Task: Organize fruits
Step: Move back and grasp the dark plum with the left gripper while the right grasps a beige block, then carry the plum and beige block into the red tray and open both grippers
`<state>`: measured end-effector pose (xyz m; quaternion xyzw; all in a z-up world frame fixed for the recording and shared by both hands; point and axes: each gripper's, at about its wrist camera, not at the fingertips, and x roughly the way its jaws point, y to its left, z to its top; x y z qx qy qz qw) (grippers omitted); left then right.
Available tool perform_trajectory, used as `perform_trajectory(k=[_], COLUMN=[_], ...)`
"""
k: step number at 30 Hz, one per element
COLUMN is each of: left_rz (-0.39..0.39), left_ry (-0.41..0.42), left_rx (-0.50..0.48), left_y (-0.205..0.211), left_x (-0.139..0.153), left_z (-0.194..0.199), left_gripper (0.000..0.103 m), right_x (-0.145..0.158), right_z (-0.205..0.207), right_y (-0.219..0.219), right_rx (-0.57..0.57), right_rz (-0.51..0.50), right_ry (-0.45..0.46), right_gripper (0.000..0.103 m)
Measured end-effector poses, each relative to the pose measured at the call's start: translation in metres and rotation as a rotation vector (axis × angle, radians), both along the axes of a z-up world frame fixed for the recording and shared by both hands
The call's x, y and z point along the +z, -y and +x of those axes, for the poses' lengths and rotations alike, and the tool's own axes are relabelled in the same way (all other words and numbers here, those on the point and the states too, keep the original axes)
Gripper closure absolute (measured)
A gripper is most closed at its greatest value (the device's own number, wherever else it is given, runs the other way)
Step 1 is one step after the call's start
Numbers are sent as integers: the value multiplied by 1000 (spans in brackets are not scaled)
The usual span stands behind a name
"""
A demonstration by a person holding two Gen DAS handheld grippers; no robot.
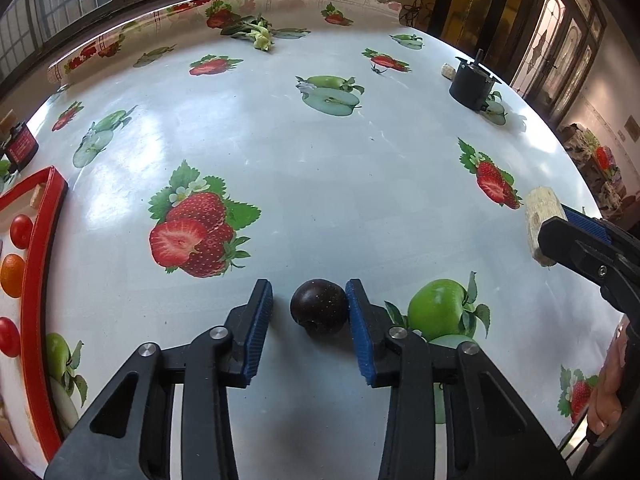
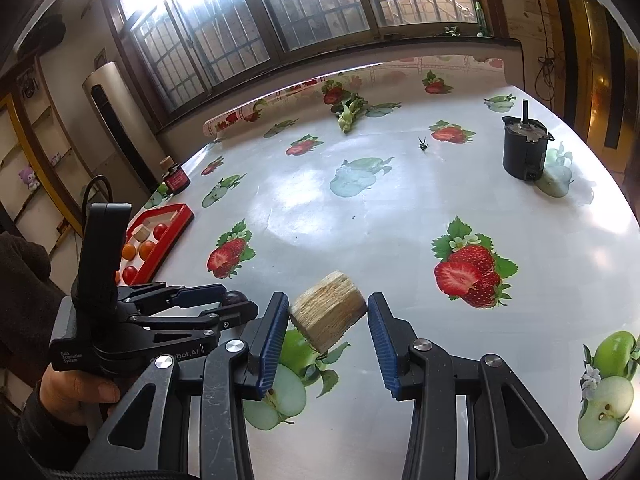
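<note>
A dark purple plum (image 1: 319, 306) lies on the fruit-print tablecloth between the fingers of my open left gripper (image 1: 309, 312); the right pad touches it, the left pad stands apart. A beige fibrous chunk (image 2: 328, 310) lies between the fingers of my open right gripper (image 2: 328, 334), touching the left pad only. The chunk (image 1: 538, 226) and right gripper also show at the right edge of the left wrist view. A red tray (image 1: 40, 248) at the left holds cherry tomatoes (image 1: 21, 231) and a small orange (image 1: 12, 275). The same tray (image 2: 168, 236) shows in the right wrist view.
A black cylindrical device (image 1: 472, 84) stands at the far right of the table. Green leafy scraps (image 1: 256, 32) lie near the back edge. A small red-labelled jar (image 2: 176, 178) stands at the left. The apples and strawberries on the cloth are prints.
</note>
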<state>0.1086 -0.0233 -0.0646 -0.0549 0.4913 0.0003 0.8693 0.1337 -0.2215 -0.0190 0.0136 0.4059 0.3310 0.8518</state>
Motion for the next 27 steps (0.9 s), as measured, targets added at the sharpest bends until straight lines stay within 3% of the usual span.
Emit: perform_trajectory(k=[8,27], left_rz=[-1,-30], left_ry=[15,131], left_rx=[0,136], left_y=[-3,-54], left_x=[5,54], left_z=[-7,-60], left_gripper=[81,81], right_x=[0,7], right_z=[1,-12], right_y=[-2,-42], right_rx=[-2,79], right_rz=[4,18], right_ry=[1,4], right_gripper=[61,61])
